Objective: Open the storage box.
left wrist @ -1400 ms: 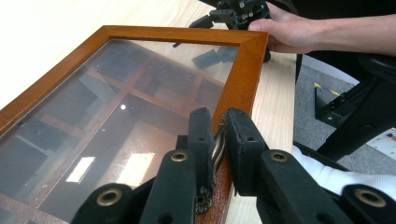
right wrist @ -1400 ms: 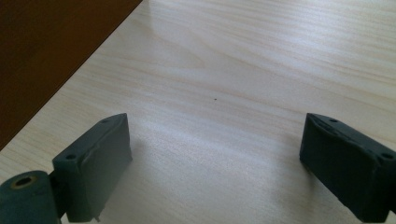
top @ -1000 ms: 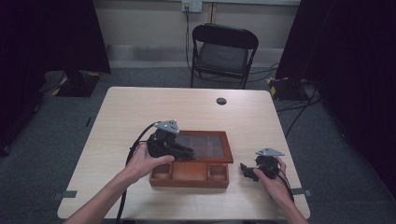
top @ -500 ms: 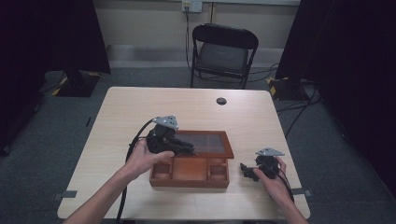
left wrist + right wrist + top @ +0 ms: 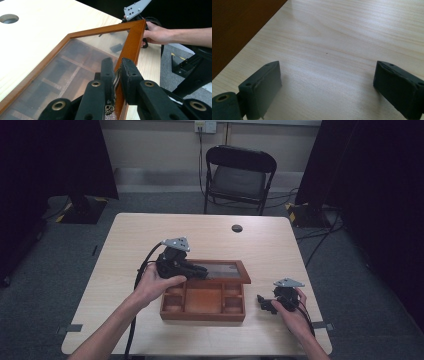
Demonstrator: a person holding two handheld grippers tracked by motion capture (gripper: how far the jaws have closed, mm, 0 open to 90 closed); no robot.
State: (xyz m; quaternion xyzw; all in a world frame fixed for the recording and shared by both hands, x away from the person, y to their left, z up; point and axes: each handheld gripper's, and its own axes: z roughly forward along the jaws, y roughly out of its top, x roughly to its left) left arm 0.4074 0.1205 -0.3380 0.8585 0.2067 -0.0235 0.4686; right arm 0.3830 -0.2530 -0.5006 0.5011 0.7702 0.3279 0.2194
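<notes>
Surface (image 5: 125, 245) of pale wood, with a dark round hole (image 5: 237, 228) near the far edge and a black folding chair (image 5: 239, 175) beyond it on grey floor. Wooden box (image 5: 202, 306) at the near middle, divided into small compartments, open toward the camera above. Glass-paned lid (image 5: 75, 50) in a brown frame, raised partway off the box, compartments dimly visible through the pane in the left gripper view. Left tongs (image 5: 117, 75) narrow, clamped across the lid's front frame edge beside a small brass catch (image 5: 108, 108); seen from above at the box's far left corner (image 5: 192, 270), left hand (image 5: 155, 287) wrapped behind. Right tongs (image 5: 327, 82) spread wide, holding nothing, low over bare wood with the box's dark brown side at upper left; from above, on the surface just right of the box (image 5: 265, 302), apart from it, right hand (image 5: 292, 312) gripping the handle, grey three-cornered plate (image 5: 287, 283) on top.
</notes>
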